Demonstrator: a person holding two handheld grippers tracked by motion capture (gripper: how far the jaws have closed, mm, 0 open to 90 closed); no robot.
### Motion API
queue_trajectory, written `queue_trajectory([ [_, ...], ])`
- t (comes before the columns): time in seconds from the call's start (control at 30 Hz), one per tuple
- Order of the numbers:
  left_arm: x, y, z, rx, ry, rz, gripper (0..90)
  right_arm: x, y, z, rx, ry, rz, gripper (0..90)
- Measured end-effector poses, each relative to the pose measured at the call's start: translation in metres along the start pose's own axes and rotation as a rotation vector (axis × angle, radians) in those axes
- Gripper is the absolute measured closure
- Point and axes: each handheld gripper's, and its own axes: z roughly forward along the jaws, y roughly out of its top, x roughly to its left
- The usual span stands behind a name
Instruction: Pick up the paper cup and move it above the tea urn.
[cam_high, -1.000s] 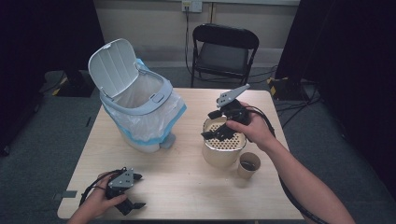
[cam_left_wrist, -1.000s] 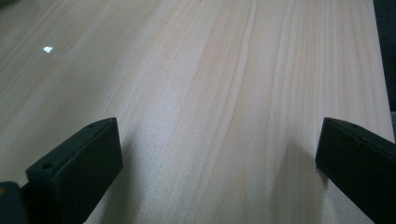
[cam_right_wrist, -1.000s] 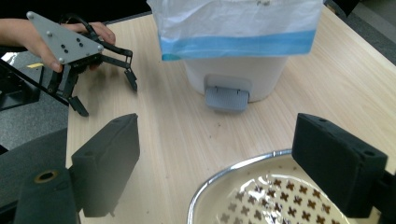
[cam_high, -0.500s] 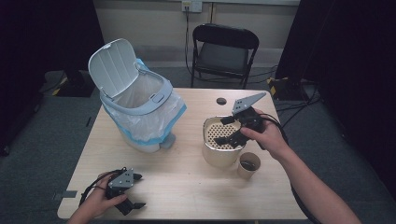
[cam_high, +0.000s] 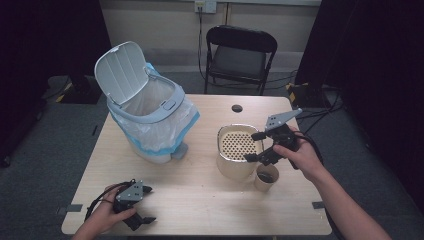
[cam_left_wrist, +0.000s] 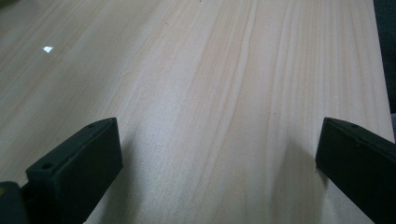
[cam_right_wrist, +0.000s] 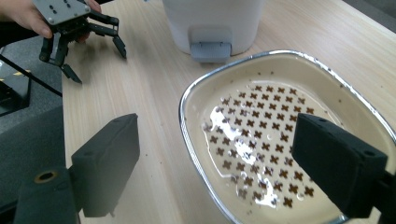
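Note:
A cream basket (cam_high: 235, 156) with a perforated bottom stands right of the table's middle. In the right gripper view the basket (cam_right_wrist: 261, 135) has a metal rim and a wet, shiny floor. My right gripper (cam_high: 251, 147) hangs open at its right rim, with nothing between the jaws. In its own view the right gripper (cam_right_wrist: 219, 163) straddles the basket's near rim. A small brown cup (cam_high: 265, 178) stands just in front of the basket. My left gripper (cam_high: 149, 205) rests open near the table's front left edge. Under the left gripper (cam_left_wrist: 219, 154) in its own view is bare wood.
A white pedal bin (cam_high: 147, 117) with a plastic liner and raised lid stands at the back left; its pedal (cam_right_wrist: 210, 50) faces the basket. A small black disc (cam_high: 237, 108) lies on the table (cam_high: 200, 200) at the back. A black folding chair (cam_high: 240, 55) stands behind.
My right gripper has moved right and toward the person, from above the basket's far side to its right rim. It stayed open. The left gripper has not moved.

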Motion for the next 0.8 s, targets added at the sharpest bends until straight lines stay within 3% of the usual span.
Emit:
queue_trajectory([
  [0.8, 0.0, 0.0, 0.0, 0.002, 0.0, 0.003, 0.0, -0.002, -0.046, -0.02, -0.008, -0.047, 0.041, 14.9],
])
